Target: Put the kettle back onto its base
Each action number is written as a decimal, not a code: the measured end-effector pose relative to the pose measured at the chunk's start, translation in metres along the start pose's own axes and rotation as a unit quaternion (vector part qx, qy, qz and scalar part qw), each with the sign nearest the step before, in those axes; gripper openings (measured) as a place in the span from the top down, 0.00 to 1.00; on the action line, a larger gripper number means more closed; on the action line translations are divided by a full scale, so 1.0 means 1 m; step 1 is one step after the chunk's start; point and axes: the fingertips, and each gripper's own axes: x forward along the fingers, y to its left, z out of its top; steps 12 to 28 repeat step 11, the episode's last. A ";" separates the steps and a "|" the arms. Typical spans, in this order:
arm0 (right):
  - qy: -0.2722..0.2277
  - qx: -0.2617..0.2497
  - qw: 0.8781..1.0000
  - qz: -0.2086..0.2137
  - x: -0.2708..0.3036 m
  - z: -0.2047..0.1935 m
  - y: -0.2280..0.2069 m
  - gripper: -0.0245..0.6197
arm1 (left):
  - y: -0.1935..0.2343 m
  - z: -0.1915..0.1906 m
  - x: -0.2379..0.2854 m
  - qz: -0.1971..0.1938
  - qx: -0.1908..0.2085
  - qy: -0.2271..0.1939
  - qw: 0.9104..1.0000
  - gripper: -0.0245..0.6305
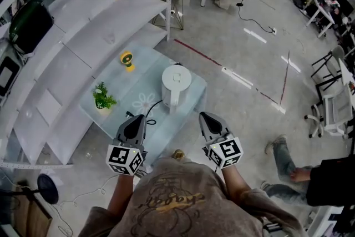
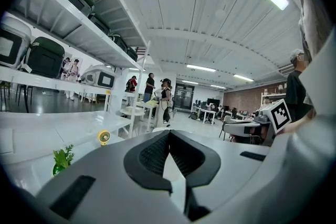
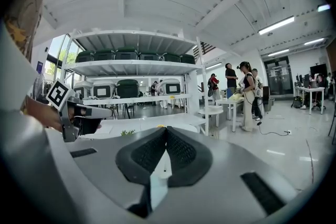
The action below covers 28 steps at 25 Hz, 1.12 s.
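Finding the kettle [image 1: 176,86] standing upright mid-worktop [image 1: 145,76], cord trailing toward 7 o'clock; base not discernible, possibly lying beneath. Noting left gripper [image 1: 137,119] and right gripper [image 1: 205,117] hovering at 7 and 5 o'clock, apart from it, fingers fully closed, gripping nothing. Judging seating likely done; otherwise needing fingers opening before grasping.

White kettle [image 1: 176,86]; pale-blue table [image 1: 123,86], white flower print; yellow fan [image 1: 127,59]; green plant [image 1: 103,97].
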 end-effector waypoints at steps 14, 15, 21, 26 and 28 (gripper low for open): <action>-0.001 0.002 1.000 0.002 0.008 -0.006 -0.001 0.96 | 0.014 0.000 -0.001 0.010 -0.004 -0.003 1.000 0.93; -0.001 0.002 1.000 0.002 0.008 -0.006 -0.001 0.96 | 0.014 0.000 -0.001 0.010 -0.004 -0.003 1.000 0.93; -0.001 0.002 1.000 0.002 0.008 -0.006 -0.001 0.96 | 0.014 0.000 -0.001 0.010 -0.004 -0.003 1.000 0.93; -0.001 0.002 1.000 0.002 0.008 -0.006 -0.001 0.96 | 0.014 0.000 -0.001 0.010 -0.004 -0.003 1.000 0.93; -0.001 0.002 1.000 0.002 0.008 -0.006 -0.001 0.96 | 0.014 0.000 -0.001 0.010 -0.004 -0.003 1.000 0.93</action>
